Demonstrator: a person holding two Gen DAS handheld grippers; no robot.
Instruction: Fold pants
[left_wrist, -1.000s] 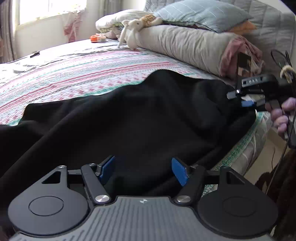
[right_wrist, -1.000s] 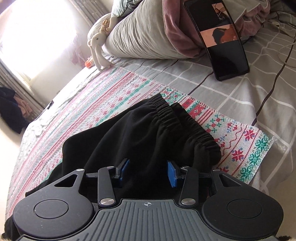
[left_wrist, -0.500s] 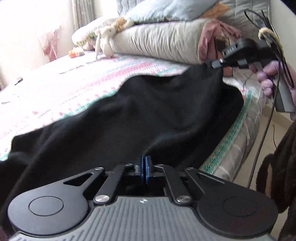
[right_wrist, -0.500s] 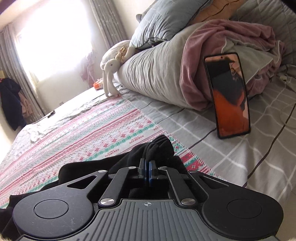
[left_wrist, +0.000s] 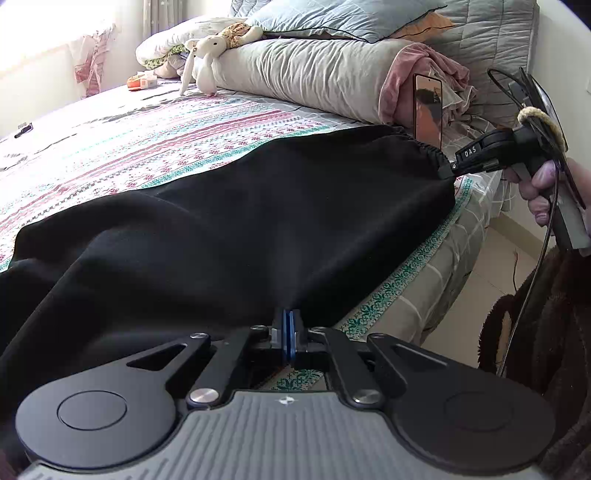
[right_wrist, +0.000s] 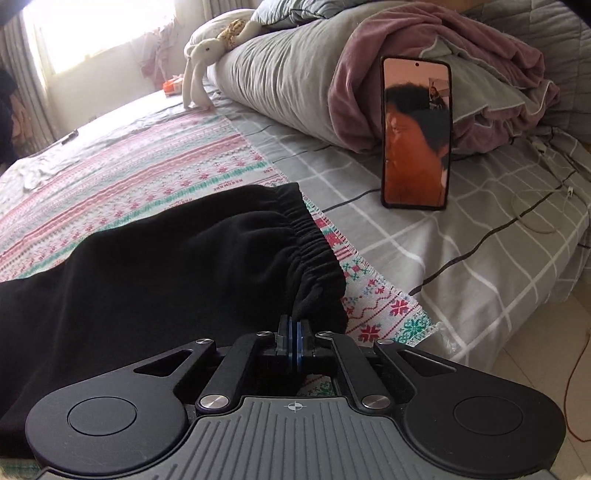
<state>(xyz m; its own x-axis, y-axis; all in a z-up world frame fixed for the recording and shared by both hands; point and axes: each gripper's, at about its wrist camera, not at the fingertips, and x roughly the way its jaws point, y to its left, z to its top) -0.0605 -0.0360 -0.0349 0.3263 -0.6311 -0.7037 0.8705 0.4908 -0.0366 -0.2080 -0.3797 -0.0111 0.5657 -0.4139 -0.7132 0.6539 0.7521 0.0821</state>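
Black pants (left_wrist: 236, 229) lie spread over the patterned blanket (left_wrist: 155, 140) on the bed, stretched taut between my two grippers. My left gripper (left_wrist: 289, 325) is shut on the near edge of the pants, its blue pads pressed together on the cloth. In the left wrist view my right gripper (left_wrist: 448, 170), held by a hand (left_wrist: 541, 192), pinches the elastic waistband corner at the right. In the right wrist view the right gripper (right_wrist: 294, 334) is shut on the gathered waistband (right_wrist: 314, 251) of the pants (right_wrist: 147, 280).
A phone (right_wrist: 415, 133) stands upright against a grey and pink quilt roll (right_wrist: 295, 74) behind the waistband. A white plush rabbit (left_wrist: 207, 62) and pillows (left_wrist: 343, 14) sit at the head of the bed. The bed edge (left_wrist: 424, 280) and tiled floor (left_wrist: 491, 266) lie to the right.
Both grippers went from open around the cloth to shut on it. The pants have since been lifted a little and pulled taut, and the waistband now stretches out flat.
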